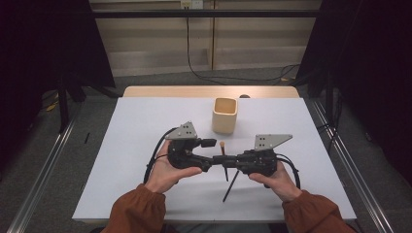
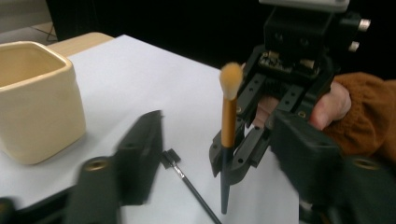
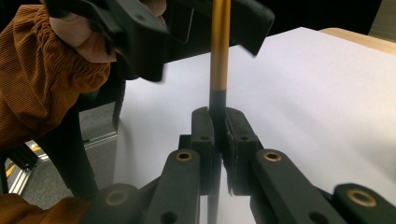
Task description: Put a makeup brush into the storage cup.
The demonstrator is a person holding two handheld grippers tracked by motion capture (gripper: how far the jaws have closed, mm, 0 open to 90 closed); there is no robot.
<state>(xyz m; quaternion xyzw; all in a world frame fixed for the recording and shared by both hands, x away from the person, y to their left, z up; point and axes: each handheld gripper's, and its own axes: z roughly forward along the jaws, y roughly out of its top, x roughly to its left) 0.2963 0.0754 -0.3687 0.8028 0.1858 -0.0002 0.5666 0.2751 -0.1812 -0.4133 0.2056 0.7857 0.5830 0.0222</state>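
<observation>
A brush (image 1: 222,154) with an orange handle, a black lower end and a pale tuft stands upright over the middle of the white table. My right gripper (image 1: 229,161) is shut on its black end, as the right gripper view shows (image 3: 218,121) with the handle (image 3: 219,51) rising from the pads. My left gripper (image 1: 216,160) faces it from the left. Its jaws stand open on either side of the brush (image 2: 228,121) without touching it, and the left gripper (image 2: 217,135) holds nothing. The right gripper (image 2: 233,158) shows beyond the brush.
A cream square cup (image 1: 224,115) stands behind the grippers, at the left in the left gripper view (image 2: 32,102). A thin black brush (image 1: 231,187) lies on the table (image 1: 145,126) below the grippers. Dark curtains and metal rails flank the table.
</observation>
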